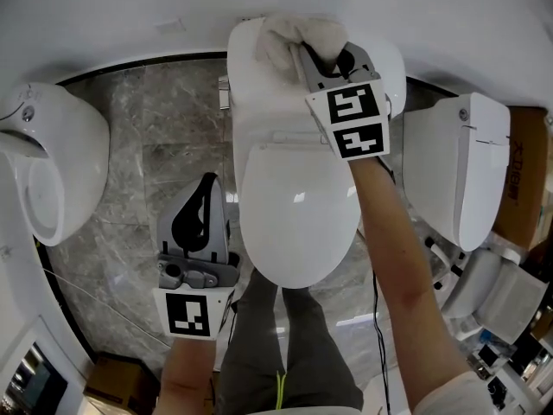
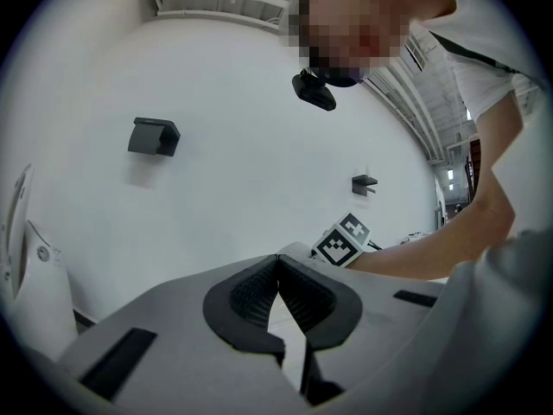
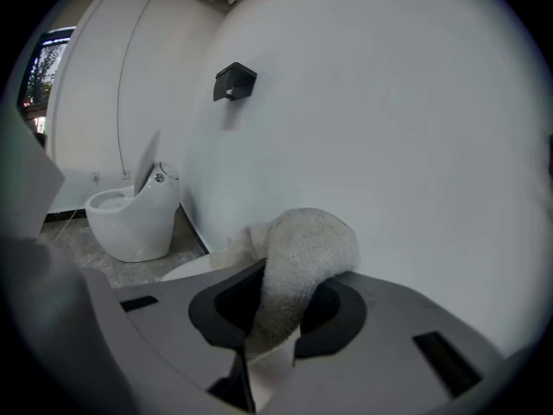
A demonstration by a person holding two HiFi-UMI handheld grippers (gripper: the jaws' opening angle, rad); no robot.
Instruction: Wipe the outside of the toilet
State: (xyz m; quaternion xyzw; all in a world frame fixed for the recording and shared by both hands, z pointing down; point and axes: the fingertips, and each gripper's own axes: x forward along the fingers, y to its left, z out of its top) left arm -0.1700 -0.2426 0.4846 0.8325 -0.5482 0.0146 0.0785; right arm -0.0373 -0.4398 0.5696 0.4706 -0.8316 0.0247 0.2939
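A white toilet (image 1: 298,206) with its lid down stands in the middle of the head view, its back part against the wall. On top of that back part lies a whitish cloth (image 1: 298,40), and my right gripper (image 1: 321,59) is shut on it. In the right gripper view the cloth (image 3: 298,266) bulges out between the black pads. My left gripper (image 1: 200,214) hangs over the floor left of the bowl, shut with nothing in it; its pads (image 2: 251,296) meet at the tips.
Another white toilet (image 1: 43,167) with its lid up stands at the left, and a third (image 1: 462,175) at the right. The floor (image 1: 160,145) is grey marble tile. My legs (image 1: 276,344) are right in front of the bowl. Black brackets (image 2: 154,136) are fixed to the white wall.
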